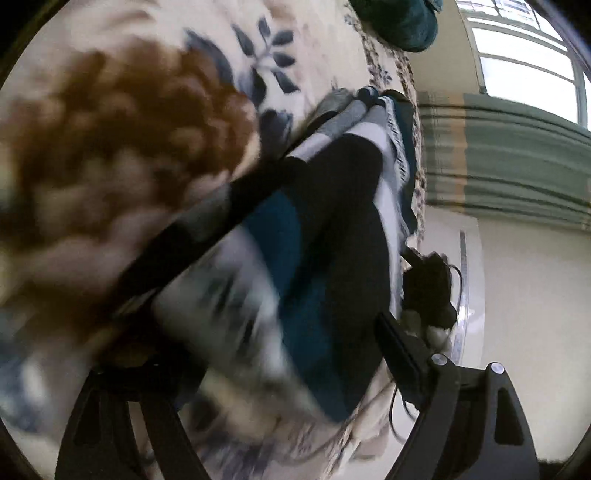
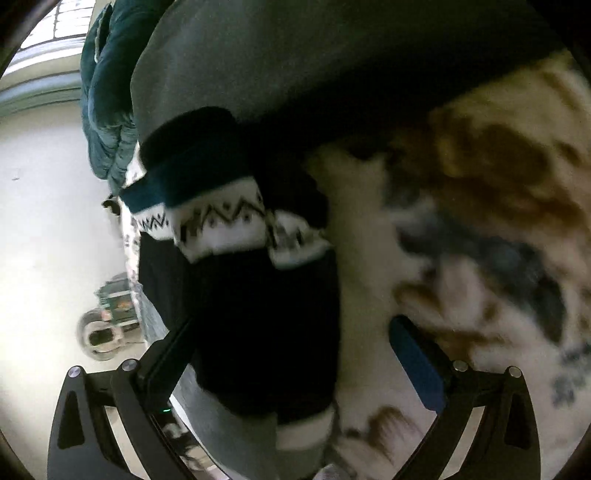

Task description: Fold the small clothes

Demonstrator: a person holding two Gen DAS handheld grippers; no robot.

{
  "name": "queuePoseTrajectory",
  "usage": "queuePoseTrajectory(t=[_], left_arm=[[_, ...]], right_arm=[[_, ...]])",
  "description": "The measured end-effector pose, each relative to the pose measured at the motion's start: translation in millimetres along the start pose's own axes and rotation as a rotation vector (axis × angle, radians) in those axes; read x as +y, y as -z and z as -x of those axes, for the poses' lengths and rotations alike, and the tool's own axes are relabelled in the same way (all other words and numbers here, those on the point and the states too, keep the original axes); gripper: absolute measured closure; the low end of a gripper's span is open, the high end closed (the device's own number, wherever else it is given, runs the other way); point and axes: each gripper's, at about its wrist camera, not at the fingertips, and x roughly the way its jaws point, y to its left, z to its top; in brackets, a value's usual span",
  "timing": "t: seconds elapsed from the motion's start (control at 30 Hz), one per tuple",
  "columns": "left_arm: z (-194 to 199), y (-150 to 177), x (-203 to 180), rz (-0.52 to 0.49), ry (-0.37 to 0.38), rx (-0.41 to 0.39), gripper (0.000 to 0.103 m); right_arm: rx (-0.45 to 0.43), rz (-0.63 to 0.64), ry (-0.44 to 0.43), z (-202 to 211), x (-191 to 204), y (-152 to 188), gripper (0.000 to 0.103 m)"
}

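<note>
Bedding point(image 1: 314, 48) with a cream ground, blue leaf print and a big brown patch fills the upper left of the left wrist view and the right half of the right wrist view; it looks like a blanket on a bed, and it carries the clothes. At the top of each view sits a teal garment point(image 1: 402, 22), bunched at the bedding's edge, apart from the work.

Next in size is the sweater point(image 2: 258, 314), dark navy with a teal band and a white zigzag-patterned band. In the right wrist view it runs up the centre of the frame, from bottom centre toward the upper left. In the left wrist view it lies on a diagonal from the lower centre to the upper right, much blurred.

The right tool point(image 2: 295, 354) is spread wide, its fingers point(image 2: 417, 369) either side of the sweater's dark lower part, gripping nothing. The left tool point(image 1: 258, 350) also looks parted: one finger shows at lower right, the other is hidden behind blurred cloth, so whether it pinches fabric cannot be told.

The sweater lies straight ahead of the right tool, between its fingers, so closing there would likely catch the near edge; that tool seems the better placed.
</note>
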Motion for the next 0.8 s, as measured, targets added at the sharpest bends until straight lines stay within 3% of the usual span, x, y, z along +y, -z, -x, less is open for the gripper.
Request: queuePoseTrajectory(t=[0.13,0.17,0.2,0.23,0.27,0.37,0.43,0.57,0.8], left_arm=[[-10,-12,0,0.093,0.045,-0.144,0.02],[-10,-12,-2,0.093,0.055,-0.16,0.04],[-8,-13,-5,0.092,0.064,-0.17,0.053],[-7,-12,-6,0.091,0.077,-0.169,0.061],[-4,-13,-8,0.095,0.08,-0.168,0.063],[5,-22,-16,0.086,0.089,-0.137,0.067],[9,-31,-23,0.049,0.103,-0.081,0.068],[28,-43,-39,-0.066,0.045,0.017,0.068],[67,-50,-43,-0.174,-0.037,0.161,0.065]], right_arm=[[0.005,-0.023,-0.101,-3,-6,-10,0.0],[-0.001,-0.036,-0.13,-2,-9,-12,0.0],[-0.014,-0.049,-0.165,-3,-11,-12,0.002],[-0.023,-0.049,-0.187,-4,-10,-11,0.016],[-0.018,-0.034,-0.209,-9,-7,-8,0.046],[-0.032,-0.019,-0.16,-20,-1,8,0.076],[-0.092,-0.059,-0.183,-9,-6,21,0.085],[-0.189,-0.1,-0.216,23,-5,72,0.088],[-0.247,-0.18,-0.143,47,6,242,0.089]])
